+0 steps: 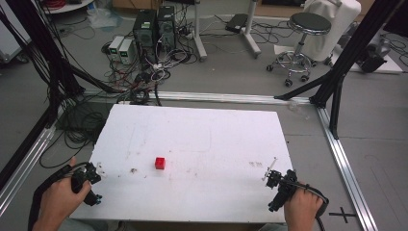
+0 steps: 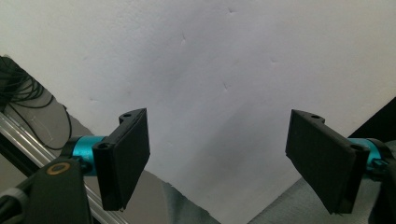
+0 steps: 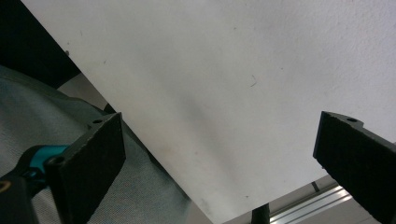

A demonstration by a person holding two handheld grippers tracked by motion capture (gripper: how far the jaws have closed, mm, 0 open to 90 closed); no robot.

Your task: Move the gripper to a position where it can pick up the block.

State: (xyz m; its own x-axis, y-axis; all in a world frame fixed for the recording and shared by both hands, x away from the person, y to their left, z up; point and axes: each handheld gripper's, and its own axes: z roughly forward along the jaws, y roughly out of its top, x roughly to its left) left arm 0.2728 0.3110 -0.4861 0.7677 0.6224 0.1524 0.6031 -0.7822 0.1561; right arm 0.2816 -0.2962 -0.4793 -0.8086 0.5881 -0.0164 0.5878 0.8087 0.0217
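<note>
A small red cube sits alone near the middle of the white table, well apart from both sets of jaws and between them. The left gripper and right gripper hover at the near corners, jaws spread wide, holding nothing. If the cube is the target, a good approach would probably bring one gripper in low, jaws straddling opposite flat faces.

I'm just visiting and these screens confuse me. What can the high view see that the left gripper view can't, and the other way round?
The high view alone takes in the small red cube on the table, both hands, the right gripper, and the stool and computers on the floor behind. The left gripper view alone gives a close look at the left gripper, jaws wide apart around nothing. Both share the white table.
</note>
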